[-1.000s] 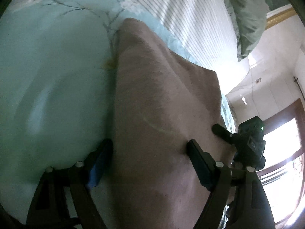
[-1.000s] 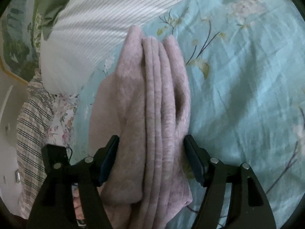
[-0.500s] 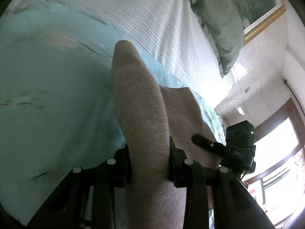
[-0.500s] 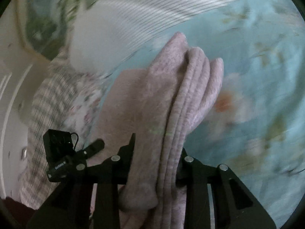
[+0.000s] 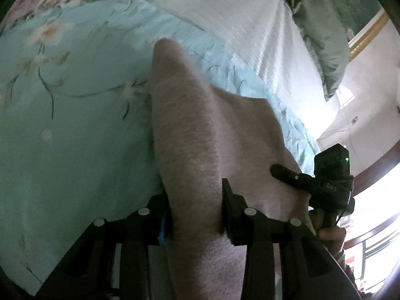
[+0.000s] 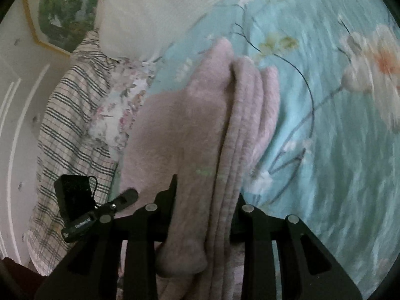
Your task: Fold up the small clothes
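Over floral bedsheet (image 5: 62, 137) — pink garment (image 5: 190, 150) stretched lengthwise away; both grippers' fingers (image 5: 228, 200) clamp it.

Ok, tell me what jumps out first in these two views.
The pink garment fills the middle of both views, bunched into a thick fold and clamped in the left tool and the right tool at the bottom. Under it spreads the turquoise flowered bedsheet, with a white striped pillow at the top.
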